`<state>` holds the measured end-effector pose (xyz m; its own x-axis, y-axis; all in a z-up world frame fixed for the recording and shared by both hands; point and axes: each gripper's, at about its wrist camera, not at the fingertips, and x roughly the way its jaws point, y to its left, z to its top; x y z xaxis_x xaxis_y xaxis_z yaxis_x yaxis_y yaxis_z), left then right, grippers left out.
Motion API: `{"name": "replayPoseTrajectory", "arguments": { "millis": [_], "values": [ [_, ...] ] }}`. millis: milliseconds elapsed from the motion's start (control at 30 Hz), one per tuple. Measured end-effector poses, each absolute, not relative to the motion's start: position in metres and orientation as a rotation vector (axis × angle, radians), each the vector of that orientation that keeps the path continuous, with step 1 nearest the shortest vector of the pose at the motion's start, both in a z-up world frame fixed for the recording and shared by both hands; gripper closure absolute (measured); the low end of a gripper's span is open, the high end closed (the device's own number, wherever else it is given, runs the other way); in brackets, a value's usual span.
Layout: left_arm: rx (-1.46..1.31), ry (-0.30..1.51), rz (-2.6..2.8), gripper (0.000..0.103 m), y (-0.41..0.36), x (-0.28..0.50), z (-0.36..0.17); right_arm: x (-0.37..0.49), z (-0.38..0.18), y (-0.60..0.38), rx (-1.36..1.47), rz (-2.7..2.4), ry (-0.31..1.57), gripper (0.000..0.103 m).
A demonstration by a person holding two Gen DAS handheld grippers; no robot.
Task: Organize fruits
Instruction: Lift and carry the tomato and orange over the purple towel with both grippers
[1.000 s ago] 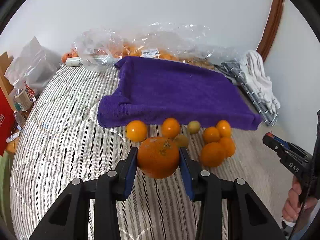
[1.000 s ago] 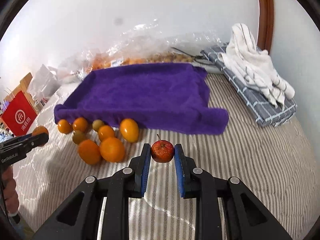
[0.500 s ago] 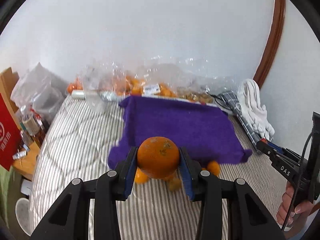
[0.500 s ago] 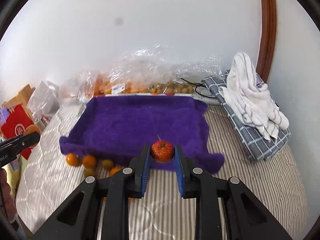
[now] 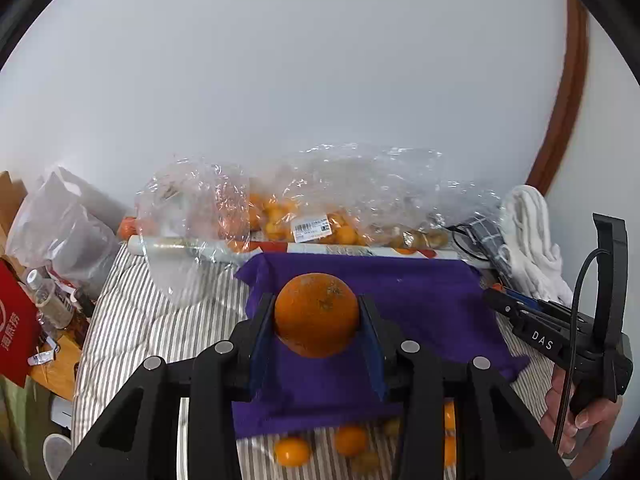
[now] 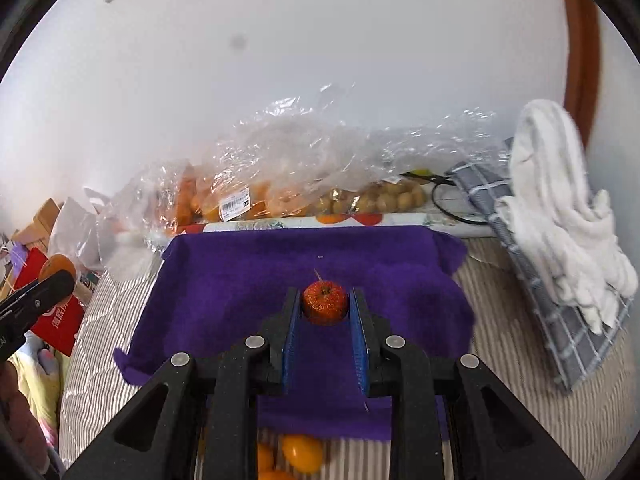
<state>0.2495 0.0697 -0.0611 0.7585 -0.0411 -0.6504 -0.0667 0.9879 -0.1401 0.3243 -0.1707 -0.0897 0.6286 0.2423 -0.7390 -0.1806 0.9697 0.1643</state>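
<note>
Two grippers, left (image 5: 317,316) and right (image 6: 325,304), hold one orange (image 5: 316,314) and one apple (image 6: 325,303).

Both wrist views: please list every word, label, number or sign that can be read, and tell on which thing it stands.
"DAS": white letters on the right tool's black body, seen in the left wrist view.
White Chinese characters on the red bag: too distorted to read with certainty.
White price sticker with barcode on the clear plastic fruit bag: print too small to read.
Label on the small bottle: blurred.
</note>
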Motion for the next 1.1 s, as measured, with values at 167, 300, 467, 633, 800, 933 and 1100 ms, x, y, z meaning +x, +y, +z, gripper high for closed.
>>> {"name": "replayPoseTrajectory", "arguments": {
  "millis": [167, 300, 467, 633, 800, 933, 1100],
  "values": [
    [-0.136, 0.692, 0.075, 0.064, 0.073, 0.282, -0.067, 0.360, -0.091, -0.154, 0.032, 0.235, 0.856, 0.079],
    [-0.161, 0.708, 0.066, 0.064, 0.081, 0.305, -0.077, 0.378, -0.094, -0.145, 0.007, 0.243, 0.857, 0.079],
    [-0.156, 0.735, 0.067, 0.064, 0.085, 0.327, -0.096, 0.393, -0.113, -0.141, -0.002, 0.236, 0.877, 0.079],
    [-0.156, 0.795, 0.048, 0.064, 0.084, 0.342, -0.119, 0.400, -0.128, -0.143, -0.028, 0.229, 0.902, 0.079],
    [-0.148, 0.846, 0.008, 0.064, 0.072, 0.348, -0.139, 0.405, -0.131, -0.152, -0.037, 0.226, 0.904, 0.079],
    [-0.134, 0.861, -0.007, 0.064, 0.063, 0.350, -0.147, 0.407, -0.134, -0.155, -0.043, 0.231, 0.909, 0.079],
    [-0.099, 0.869, -0.012, 0.064, 0.053, 0.352, -0.152, 0.409, -0.137, -0.157, -0.049, 0.234, 0.918, 0.079]
  ]
}}
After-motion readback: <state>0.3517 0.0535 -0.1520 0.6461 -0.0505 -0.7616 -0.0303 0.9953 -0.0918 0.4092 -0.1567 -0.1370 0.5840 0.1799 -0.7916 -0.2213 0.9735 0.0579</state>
